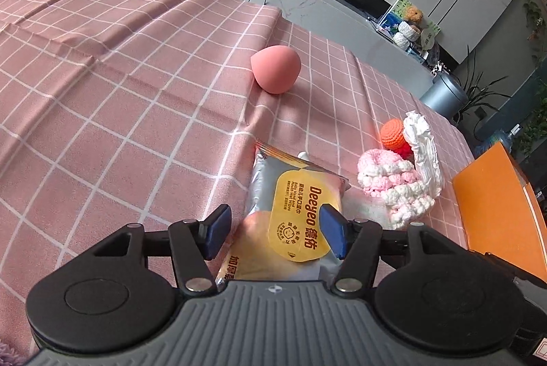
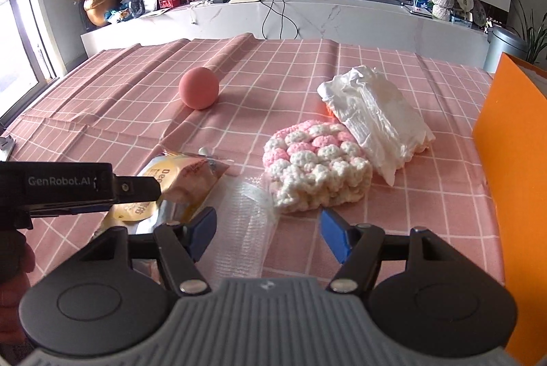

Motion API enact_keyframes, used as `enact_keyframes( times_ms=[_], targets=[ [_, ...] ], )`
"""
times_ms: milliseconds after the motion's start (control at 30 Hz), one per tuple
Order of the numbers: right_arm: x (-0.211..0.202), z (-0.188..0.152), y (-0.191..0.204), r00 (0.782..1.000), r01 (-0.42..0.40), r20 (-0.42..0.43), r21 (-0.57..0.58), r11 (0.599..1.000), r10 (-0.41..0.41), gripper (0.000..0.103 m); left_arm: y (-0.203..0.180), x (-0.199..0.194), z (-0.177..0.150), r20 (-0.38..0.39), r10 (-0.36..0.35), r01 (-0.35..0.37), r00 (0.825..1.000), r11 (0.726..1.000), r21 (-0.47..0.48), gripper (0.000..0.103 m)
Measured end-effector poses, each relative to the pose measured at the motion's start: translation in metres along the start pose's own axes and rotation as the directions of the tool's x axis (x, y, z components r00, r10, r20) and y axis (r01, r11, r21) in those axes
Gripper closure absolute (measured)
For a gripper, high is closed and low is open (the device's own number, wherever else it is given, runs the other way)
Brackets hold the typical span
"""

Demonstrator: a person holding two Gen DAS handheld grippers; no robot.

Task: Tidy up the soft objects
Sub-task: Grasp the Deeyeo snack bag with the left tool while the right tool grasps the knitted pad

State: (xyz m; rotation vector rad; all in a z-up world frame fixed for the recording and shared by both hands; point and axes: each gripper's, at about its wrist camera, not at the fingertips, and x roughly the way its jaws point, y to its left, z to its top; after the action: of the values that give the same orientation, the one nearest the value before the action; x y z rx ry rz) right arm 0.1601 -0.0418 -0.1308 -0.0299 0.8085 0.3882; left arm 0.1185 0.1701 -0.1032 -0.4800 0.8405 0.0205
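clearly the wipes pack (image 1: 294, 215) is framed by the left gripper (image 1: 275, 234), whose jaws are spread with nothing pinched; its long axis is seen running away from the tongs toward the far edge of the table (image 1: 102, 92). the right gripper (image 2: 270, 236) is likewise held spread and empty, over a clear bag (image 2: 248, 229), with the crochet pad (image 2: 318, 167) just beyond, nearer the table's right edge.

Wipes pack (image 1: 294, 215), sponge (image 1: 275, 69), crochet piece (image 2: 316, 166) on cloth
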Motion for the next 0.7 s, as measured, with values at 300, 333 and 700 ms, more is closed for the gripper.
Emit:
enact_keyframes(
  times_ms=[300, 333, 700],
  targets=[
    [0.018, -0.008, 0.008, 0.995, -0.083, -0.059, -0.008, 0.997, 0.082, 0.057, -0.015, 0.008, -0.004, -0.002, 0.025, -0.025, 1.000, 0.994, 0.105, 0.030],
    [0.019, -0.009, 0.010, 0.995, -0.081, -0.056, -0.022, 0.996, 0.080, 0.056, -0.017, 0.009, -0.005, 0.003, 0.031, -0.031, 1.000, 0.992, 0.125, 0.029],
    [0.018, -0.013, 0.014, 0.996, -0.084, -0.043, -0.091, 0.992, 0.080, 0.055, -0.042, 0.017, -0.015, 0.039, 0.083, -0.090, 0.996, 0.962, 0.256, 0.040]
  ],
)
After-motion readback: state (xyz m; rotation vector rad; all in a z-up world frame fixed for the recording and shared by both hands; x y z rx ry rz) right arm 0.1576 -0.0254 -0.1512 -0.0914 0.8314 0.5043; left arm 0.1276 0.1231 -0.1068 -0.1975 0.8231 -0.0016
